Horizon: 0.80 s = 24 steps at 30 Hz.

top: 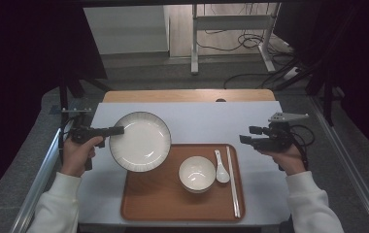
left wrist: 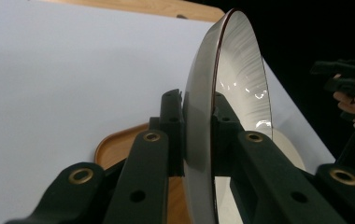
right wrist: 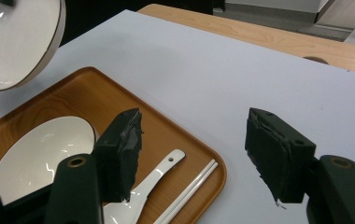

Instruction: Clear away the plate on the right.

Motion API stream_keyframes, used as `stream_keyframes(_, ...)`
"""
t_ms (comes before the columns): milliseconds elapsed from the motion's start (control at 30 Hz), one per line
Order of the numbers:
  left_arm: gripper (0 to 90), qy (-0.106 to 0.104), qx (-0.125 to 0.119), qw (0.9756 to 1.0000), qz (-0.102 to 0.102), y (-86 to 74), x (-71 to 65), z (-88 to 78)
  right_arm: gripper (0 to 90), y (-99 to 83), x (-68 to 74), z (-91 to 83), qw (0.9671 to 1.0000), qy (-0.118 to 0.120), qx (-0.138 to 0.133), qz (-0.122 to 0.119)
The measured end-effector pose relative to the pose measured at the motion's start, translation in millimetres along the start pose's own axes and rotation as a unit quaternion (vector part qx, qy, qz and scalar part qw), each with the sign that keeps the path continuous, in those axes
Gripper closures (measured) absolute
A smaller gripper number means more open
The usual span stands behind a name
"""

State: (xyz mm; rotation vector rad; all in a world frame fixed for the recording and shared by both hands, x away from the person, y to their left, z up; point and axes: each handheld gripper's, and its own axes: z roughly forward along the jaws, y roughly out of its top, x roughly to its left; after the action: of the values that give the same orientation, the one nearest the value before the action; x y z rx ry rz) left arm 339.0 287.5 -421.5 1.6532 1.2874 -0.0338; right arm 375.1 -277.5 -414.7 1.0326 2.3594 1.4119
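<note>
The left gripper (top: 116,130) pinches the rim of the plate (top: 141,141), jaws pressed on either side of the edge, as the left gripper view confirms (left wrist: 198,140). The plate is held above the table, overhanging the upper left corner of the tray (top: 139,204). The right gripper (top: 246,138) hovers beside the tray, jaws spread and empty (nothing lies between them). Step in hand, by judgement: carrying the plate. Next move likely calls for a level descent, keeping clear of the bowl (top: 197,173), spoon (top: 221,167) and chopsticks (top: 233,179).
</note>
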Motion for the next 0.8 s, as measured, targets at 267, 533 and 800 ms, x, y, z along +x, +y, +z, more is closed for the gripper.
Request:
stream_keyframes(267, 79.4, 0.004, 0.015, 0.9999, 0.002, -16.8, 6.2, -0.2, 36.3, 1.4, 1.0, -4.1, 1.0000, -0.007, -0.002, -0.003)
stream_keyframes(533, 78.9, 0.008, 0.029, 0.9996, -0.001, -26.3, 12.7, 1.9, 35.6, 1.4, 3.8, -5.4, 0.9999, -0.013, -0.002, -0.007)
stream_keyframes(800, 78.9, 0.011, 0.056, 0.9984, 0.008, -35.6, 12.0, 13.8, 35.6, 1.7, 4.7, -6.1, 0.9999, -0.015, -0.001, -0.006)
